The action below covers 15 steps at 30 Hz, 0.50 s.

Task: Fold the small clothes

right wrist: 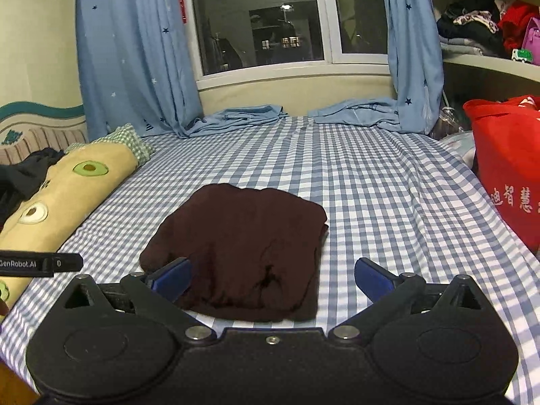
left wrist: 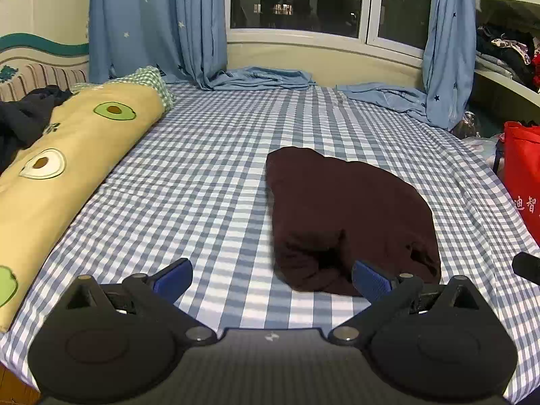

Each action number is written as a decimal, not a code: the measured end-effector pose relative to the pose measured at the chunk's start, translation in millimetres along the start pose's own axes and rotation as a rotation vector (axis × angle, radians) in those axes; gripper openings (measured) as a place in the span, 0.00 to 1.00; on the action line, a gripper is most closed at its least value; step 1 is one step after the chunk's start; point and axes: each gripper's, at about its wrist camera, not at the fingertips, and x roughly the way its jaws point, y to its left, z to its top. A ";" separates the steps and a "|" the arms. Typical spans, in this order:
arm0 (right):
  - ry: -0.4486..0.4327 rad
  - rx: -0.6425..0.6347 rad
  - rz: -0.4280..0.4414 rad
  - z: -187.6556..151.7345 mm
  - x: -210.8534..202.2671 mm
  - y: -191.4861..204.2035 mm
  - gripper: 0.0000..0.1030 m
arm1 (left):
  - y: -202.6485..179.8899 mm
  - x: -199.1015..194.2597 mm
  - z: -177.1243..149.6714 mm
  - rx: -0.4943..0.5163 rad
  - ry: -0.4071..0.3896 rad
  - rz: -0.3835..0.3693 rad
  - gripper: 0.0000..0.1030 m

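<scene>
A dark maroon garment (left wrist: 344, 216) lies folded into a compact bundle on the blue-and-white checked bed sheet (left wrist: 209, 175). My left gripper (left wrist: 271, 278) is open and empty, just in front of the garment's near left edge. In the right wrist view the same garment (right wrist: 243, 249) lies straight ahead. My right gripper (right wrist: 273, 278) is open and empty, with its jaws standing on either side of the garment's near edge. The left gripper's body (right wrist: 40, 263) shows at the left edge of that view.
A long yellow avocado-print pillow (left wrist: 60, 168) lies along the left side of the bed, with dark clothes (left wrist: 23, 118) beside it. A red bag (right wrist: 506, 168) stands at the right edge. Blue curtains (left wrist: 152, 27) pool on the far end under the window.
</scene>
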 end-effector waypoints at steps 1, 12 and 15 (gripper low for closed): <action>-0.001 -0.008 0.002 -4.6 -6.3 1.4 0.99 | 0.6 -5.1 -5.2 -0.001 -0.006 0.004 0.99; -0.006 -0.007 0.010 -37.2 -43.1 7.1 1.00 | 2.4 -38.2 -48.1 0.012 -0.024 0.032 0.99; 0.007 -0.006 0.005 -41.9 -45.2 6.3 0.99 | 2.6 -41.0 -53.7 0.006 -0.017 0.037 0.99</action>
